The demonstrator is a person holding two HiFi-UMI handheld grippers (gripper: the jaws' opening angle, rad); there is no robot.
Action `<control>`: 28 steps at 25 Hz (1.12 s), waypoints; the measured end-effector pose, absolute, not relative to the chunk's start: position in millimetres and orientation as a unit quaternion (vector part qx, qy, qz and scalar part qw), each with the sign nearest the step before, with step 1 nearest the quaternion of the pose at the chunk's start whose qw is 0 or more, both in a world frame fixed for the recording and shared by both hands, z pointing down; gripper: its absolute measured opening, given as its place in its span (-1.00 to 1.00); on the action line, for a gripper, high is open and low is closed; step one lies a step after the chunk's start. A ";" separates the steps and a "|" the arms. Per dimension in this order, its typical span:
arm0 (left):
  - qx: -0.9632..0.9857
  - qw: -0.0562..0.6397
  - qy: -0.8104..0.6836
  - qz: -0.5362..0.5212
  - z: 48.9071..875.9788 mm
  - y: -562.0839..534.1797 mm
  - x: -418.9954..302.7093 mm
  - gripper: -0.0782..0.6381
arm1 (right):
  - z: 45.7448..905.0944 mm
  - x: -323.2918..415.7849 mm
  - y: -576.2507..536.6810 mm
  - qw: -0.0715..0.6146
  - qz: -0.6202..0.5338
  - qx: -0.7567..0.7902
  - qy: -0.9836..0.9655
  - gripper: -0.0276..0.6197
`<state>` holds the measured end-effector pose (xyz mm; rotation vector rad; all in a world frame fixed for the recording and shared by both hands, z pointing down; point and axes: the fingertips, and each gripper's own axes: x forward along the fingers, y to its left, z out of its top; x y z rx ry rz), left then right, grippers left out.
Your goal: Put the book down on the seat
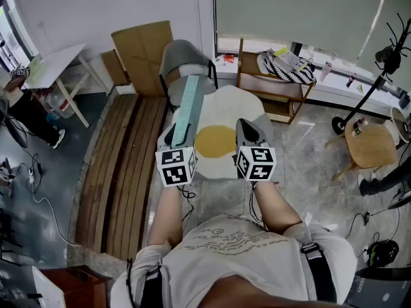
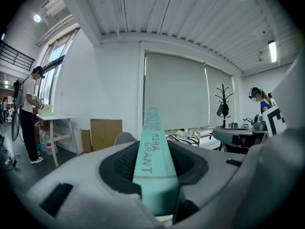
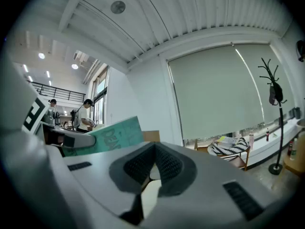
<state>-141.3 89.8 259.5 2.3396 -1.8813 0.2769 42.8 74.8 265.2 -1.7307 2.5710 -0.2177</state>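
A teal book (image 1: pixel 187 104) stands on edge with its spine up, clamped at its near end in my left gripper (image 1: pixel 174 133). It reaches forward over the left edge of a white, egg-shaped seat with a yellow centre (image 1: pixel 221 117), toward a grey chair (image 1: pixel 183 59) behind. In the left gripper view the spine (image 2: pixel 153 161) runs straight out between the two pads, which press on it. My right gripper (image 1: pixel 247 133) hovers over the egg-shaped seat to the right of the book, jaws together and holding nothing. The right gripper view shows the book's cover (image 3: pixel 107 137) at its left.
Wooden slats (image 1: pixel 122 165) lie on the floor at the left, with cardboard sheets (image 1: pixel 144 50) against the wall. A wooden shelf (image 1: pixel 276 88) stands behind the seat. A round wooden stool (image 1: pixel 369 143) and a coat stand (image 1: pixel 385 63) are at the right; a white table (image 1: pixel 58 66) is at the far left.
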 end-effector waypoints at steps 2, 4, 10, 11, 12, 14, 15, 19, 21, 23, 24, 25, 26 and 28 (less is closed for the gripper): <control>0.774 0.065 -0.624 0.090 260.8 90.8 -137.8 -0.30 | 264.7 45.2 75.2 0.012 -0.060 -0.558 0.827 -0.83; 0.774 0.066 -0.624 0.091 262.4 90.9 -134.4 -0.30 | 265.1 47.5 75.2 0.010 -0.056 -0.558 0.828 -0.83; 0.777 0.078 -0.619 0.091 266.8 90.3 -123.6 -0.30 | 269.1 52.2 73.1 0.013 -0.059 -0.553 0.831 -0.83; 0.777 0.078 -0.619 0.091 267.0 90.5 -121.1 -0.30 | 269.9 53.0 72.5 0.013 -0.060 -0.551 0.832 -0.83; 0.776 0.076 -0.619 0.092 267.4 90.5 -118.6 -0.30 | 270.9 53.9 71.8 0.015 -0.062 -0.549 0.833 -0.83; 0.774 0.072 -0.621 0.097 268.4 89.5 -115.2 -0.30 | 272.5 55.0 69.3 0.019 -0.067 -0.544 0.836 -0.83; 0.773 0.070 -0.623 0.099 268.9 88.5 -114.3 -0.30 | 273.3 55.2 67.5 0.021 -0.069 -0.542 0.837 -0.83; 0.768 0.067 -0.628 0.102 269.6 83.6 -107.6 -0.30 | 276.5 61.6 60.3 0.026 -0.075 -0.537 0.840 -0.83; 0.767 0.065 -0.630 0.101 268.4 80.8 -99.4 -0.29 | 275.5 70.2 56.8 0.030 -0.075 -0.536 0.840 -0.83; 0.766 0.062 -0.633 0.098 266.5 75.7 -90.5 -0.30 | 272.9 79.8 51.6 0.032 -0.072 -0.535 0.841 -0.83; 0.765 0.062 -0.634 0.096 265.6 72.4 -85.5 -0.30 | 271.7 85.1 48.4 0.033 -0.070 -0.534 0.842 -0.83; 0.764 0.063 -0.635 0.093 265.0 69.0 -79.5 -0.30 | 270.9 91.5 45.4 0.033 -0.068 -0.534 0.842 -0.83; 0.764 0.064 -0.636 0.090 264.8 66.0 -72.1 -0.30 | 270.7 99.3 42.8 0.032 -0.066 -0.533 0.843 -0.83; 0.764 0.065 -0.637 0.084 264.6 60.9 -54.7 -0.30 | 270.6 118.1 38.3 0.029 -0.063 -0.533 0.843 -0.83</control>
